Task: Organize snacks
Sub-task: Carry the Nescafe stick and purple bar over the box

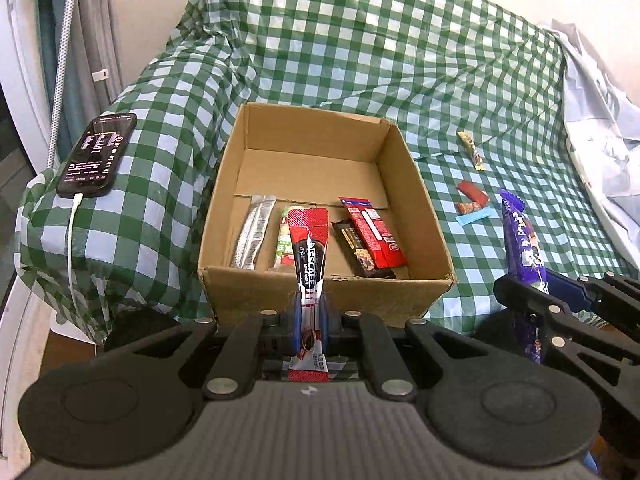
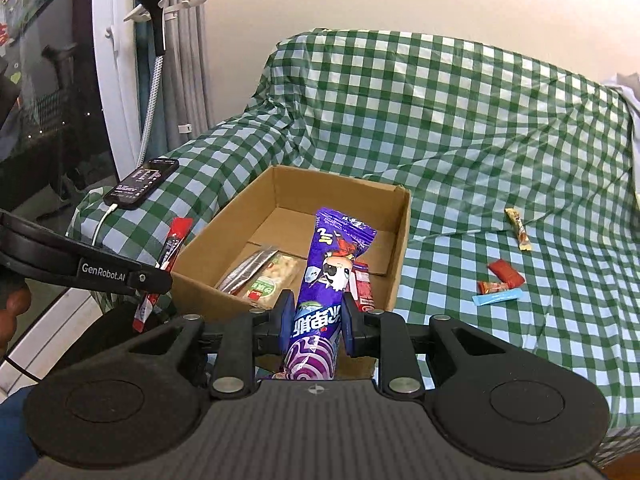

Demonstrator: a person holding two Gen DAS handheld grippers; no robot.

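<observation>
An open cardboard box (image 1: pixel 416 184) (image 2: pixel 400 240) sits on a green checked cloth. My left gripper (image 1: pixel 310 320) is shut on a red Nescafe stick (image 1: pixel 309 248), held upright just before the box's near wall. My right gripper (image 2: pixel 316 320) is shut on a purple snack packet (image 2: pixel 334 264), which stands up over the box's near edge; that packet (image 1: pixel 524 248) shows at the right of the left wrist view. Inside the box lie a silver bar (image 1: pixel 254 236), a green-white packet (image 1: pixel 282 240), a dark bar (image 1: pixel 356 248) and a red packet (image 1: pixel 374 236).
Loose snacks lie on the cloth right of the box: a beige stick (image 1: pixel 471 149) (image 2: pixel 518 229), a red packet (image 1: pixel 473 192) (image 2: pixel 506 272), an orange one (image 2: pixel 493 288) and a light blue stick (image 1: pixel 473 217) (image 2: pixel 497 298). A phone (image 1: pixel 97 155) (image 2: pixel 142 181) on a cable rests on the left armrest.
</observation>
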